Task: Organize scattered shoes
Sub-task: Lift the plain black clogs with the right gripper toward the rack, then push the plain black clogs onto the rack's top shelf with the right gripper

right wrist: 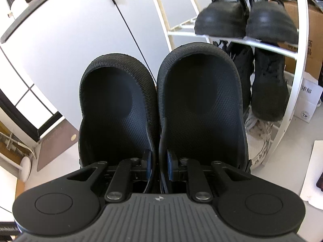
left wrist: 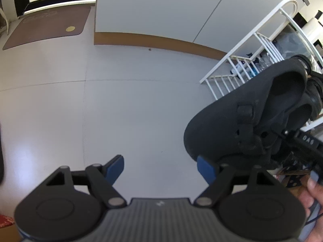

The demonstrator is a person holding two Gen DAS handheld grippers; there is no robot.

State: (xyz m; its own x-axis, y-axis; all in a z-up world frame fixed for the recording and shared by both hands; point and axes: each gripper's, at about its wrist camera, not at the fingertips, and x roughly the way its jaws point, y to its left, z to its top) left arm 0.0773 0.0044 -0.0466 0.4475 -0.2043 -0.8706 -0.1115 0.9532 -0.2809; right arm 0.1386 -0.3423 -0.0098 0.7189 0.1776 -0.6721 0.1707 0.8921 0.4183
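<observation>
1. The pale floor (left wrist: pixel 121 100) carried a brown mat (left wrist: pixel 46 28) at the far left.
2. A white shoe rack (right wrist: pixel 298 64) stood at the right.
3. Its upper rail bore two black shoes (right wrist: pixel 246 18) side by side.
4. Lower down sat black boots (right wrist: pixel 268 84), with a pale sneaker (right wrist: pixel 260 139) beneath.

Two wrist views, both angled downward.
Left looks past its fingers at bare floor; right sits close behind the clogs (right wrist: pixel 161 100); both catch the white rack (left wrist: pixel 252 46).

Black clogs (right wrist: pixel 159 100), white rack (left wrist: pixel 242 46), blue-padded tool (left wrist: pixel 161 169)
</observation>
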